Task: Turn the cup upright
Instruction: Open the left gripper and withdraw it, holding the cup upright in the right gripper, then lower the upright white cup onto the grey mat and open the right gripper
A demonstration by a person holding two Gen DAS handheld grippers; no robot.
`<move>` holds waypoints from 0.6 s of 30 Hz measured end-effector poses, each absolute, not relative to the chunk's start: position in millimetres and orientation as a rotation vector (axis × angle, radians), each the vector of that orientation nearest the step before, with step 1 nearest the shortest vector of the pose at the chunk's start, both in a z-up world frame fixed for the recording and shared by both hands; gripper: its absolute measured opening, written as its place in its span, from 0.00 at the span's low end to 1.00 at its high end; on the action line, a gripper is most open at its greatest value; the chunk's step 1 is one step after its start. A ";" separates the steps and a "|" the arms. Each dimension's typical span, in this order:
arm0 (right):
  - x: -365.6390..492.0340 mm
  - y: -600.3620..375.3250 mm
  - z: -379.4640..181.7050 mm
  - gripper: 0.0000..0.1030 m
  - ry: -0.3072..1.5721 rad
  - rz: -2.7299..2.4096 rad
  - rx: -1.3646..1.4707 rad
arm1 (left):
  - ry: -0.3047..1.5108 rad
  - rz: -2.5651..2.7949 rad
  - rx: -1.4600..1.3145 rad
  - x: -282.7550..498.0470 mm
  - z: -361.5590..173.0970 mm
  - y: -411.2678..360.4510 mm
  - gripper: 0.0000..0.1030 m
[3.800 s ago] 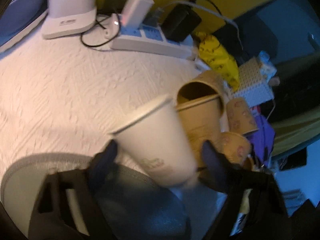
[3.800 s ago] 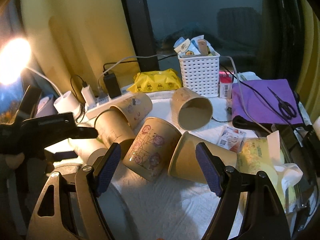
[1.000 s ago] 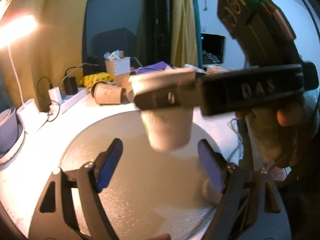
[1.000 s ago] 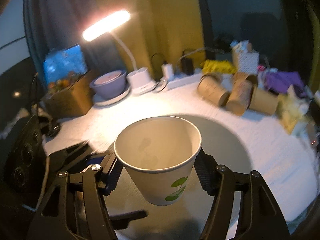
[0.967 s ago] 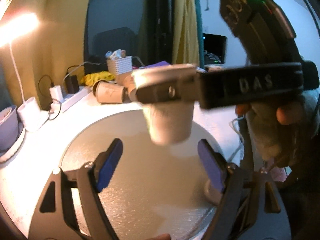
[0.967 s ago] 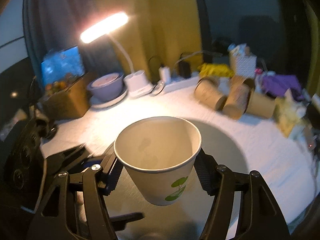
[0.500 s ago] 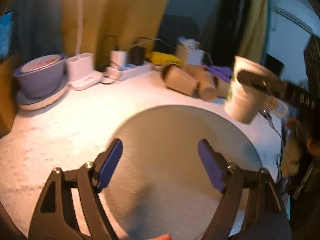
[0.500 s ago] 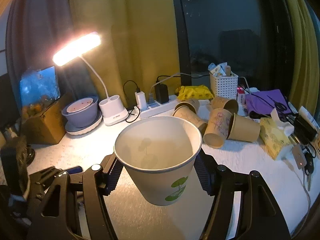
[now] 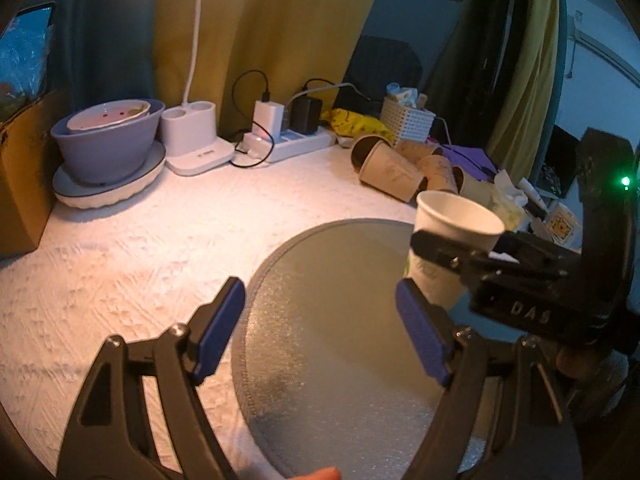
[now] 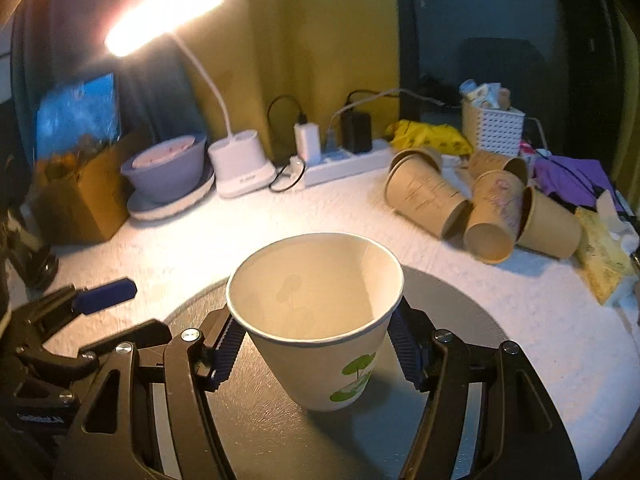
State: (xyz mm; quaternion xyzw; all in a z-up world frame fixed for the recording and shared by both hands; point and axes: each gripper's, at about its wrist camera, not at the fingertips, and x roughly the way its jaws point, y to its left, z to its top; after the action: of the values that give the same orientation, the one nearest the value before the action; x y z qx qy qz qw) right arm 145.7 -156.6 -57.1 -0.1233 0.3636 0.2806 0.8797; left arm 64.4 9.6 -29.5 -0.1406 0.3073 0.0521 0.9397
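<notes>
Right tongs (image 10: 316, 344) are clamping a white paper cup (image 10: 320, 320) just under its rim, both pads pressing its sides; the cup is sitting mouth-up, empty, cream inside, with a green tree print low on its wall, over the round grey mat (image 10: 480, 320) on the counter (image 10: 248, 232). Left tongs (image 9: 320, 328) are gaping wide with nothing between the blue pads, pointing over the same mat (image 9: 320, 280), the cup (image 9: 452, 240) showing off to their right. Brown cups (image 10: 472, 200) are lying tipped in a pile near the back.

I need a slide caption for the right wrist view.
Right gripper holds white paper cup upright above grey round mat.
</notes>
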 end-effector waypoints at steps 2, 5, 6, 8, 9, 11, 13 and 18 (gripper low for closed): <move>145.4 -156.5 -57.6 0.66 0.754 0.576 -0.264 | 0.624 0.107 -0.285 65.1 -29.6 9.7 0.77; 146.7 -156.0 -62.6 0.66 0.780 0.558 -0.283 | 0.624 0.107 -0.284 64.6 -29.9 9.5 0.77; 146.4 -156.9 -63.3 0.66 0.788 0.560 -0.282 | 0.623 0.107 -0.284 64.5 -29.9 9.5 0.77; 144.5 -157.2 -64.1 0.66 0.792 0.557 -0.290 | 0.620 0.108 -0.284 63.6 -29.5 8.9 0.77; 144.3 -157.8 -64.4 0.66 0.792 0.556 -0.294 | 0.619 0.107 -0.283 63.2 -29.4 8.6 0.77; 142.4 -158.0 -65.4 0.66 0.795 0.555 -0.305 | 0.616 0.103 -0.280 63.2 -29.2 7.9 0.77; 139.7 -158.1 -67.0 0.66 0.802 0.550 -0.318 | 0.611 0.101 -0.275 62.2 -28.1 6.9 0.77; 131.4 -160.9 -66.2 0.68 0.802 0.556 -0.332 | 0.592 0.088 -0.263 59.4 -24.2 3.4 0.77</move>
State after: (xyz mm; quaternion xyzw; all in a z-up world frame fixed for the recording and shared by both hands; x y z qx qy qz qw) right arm 131.4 -160.9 -66.2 -0.1588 0.3834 0.2659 0.8701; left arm 59.4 3.4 -24.2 -0.1290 0.2908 0.0434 0.9470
